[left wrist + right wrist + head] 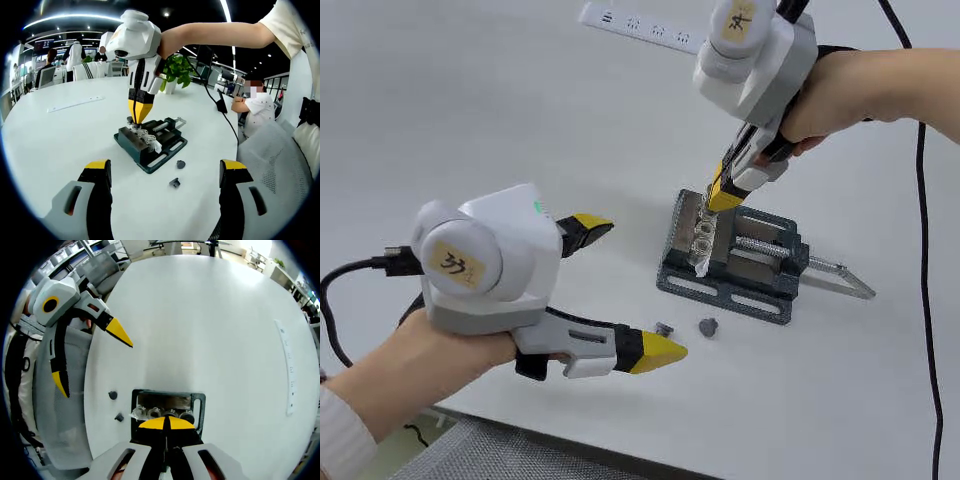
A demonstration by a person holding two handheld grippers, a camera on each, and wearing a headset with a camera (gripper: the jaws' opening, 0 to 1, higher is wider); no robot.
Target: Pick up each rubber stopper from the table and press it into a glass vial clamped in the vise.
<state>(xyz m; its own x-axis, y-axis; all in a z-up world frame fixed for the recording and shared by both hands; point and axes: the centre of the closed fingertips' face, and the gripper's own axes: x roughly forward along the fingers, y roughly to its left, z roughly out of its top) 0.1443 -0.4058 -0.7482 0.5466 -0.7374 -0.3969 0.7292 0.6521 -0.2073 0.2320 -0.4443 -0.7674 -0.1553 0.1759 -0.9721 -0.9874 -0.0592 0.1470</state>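
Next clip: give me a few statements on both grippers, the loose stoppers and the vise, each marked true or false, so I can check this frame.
1. The left gripper has its jaws wide apart with nothing between them. True.
2. Two rubber stoppers lie on the table beside the vise. True.
3. The right gripper hangs over the loose stoppers. False: its closed tips point down at the glass vials in the vise.
4. The vise is clamped on nothing. False: a row of glass vials sits between its jaws.
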